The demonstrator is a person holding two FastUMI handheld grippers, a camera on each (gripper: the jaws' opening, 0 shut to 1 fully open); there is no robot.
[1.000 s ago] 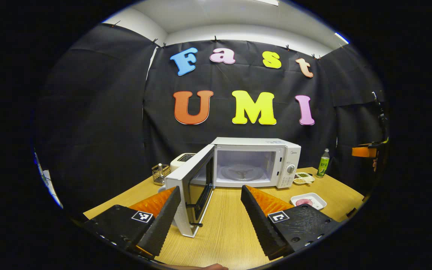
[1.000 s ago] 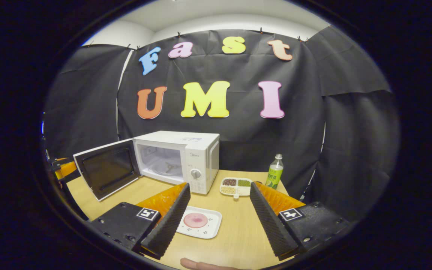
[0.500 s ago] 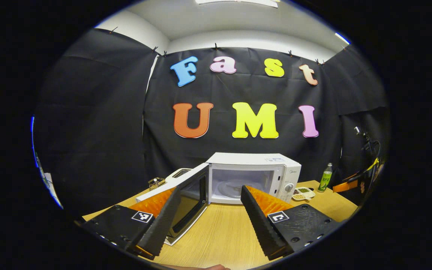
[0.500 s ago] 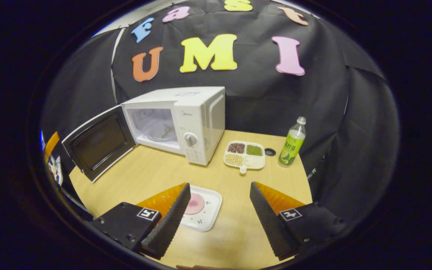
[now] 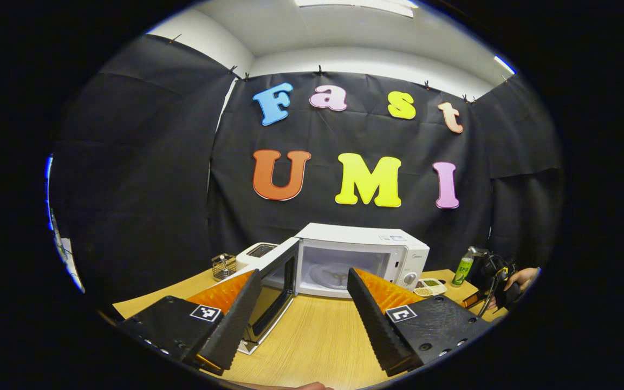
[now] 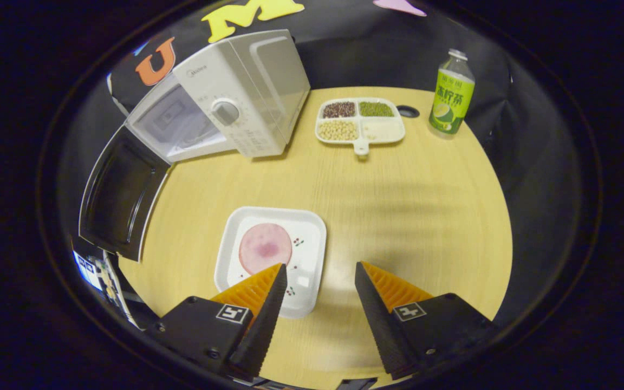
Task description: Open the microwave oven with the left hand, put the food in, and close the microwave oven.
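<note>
The right claw (image 6: 317,303), spread wide and empty, has been tipped down over the white square plate of pink sliced meat (image 6: 271,257) on the wooden counter (image 6: 398,179); pickup is judged next, with the white microwave oven (image 6: 236,103) already open.

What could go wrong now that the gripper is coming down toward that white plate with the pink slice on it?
The right gripper is open, and the plate lies flat on the table, so the fingers may slip off its low rim. If the plate tilts when lifted, the pink slice could slide off. The microwave door hangs open beside the path to the microwave, so the plate might bump it.
</note>
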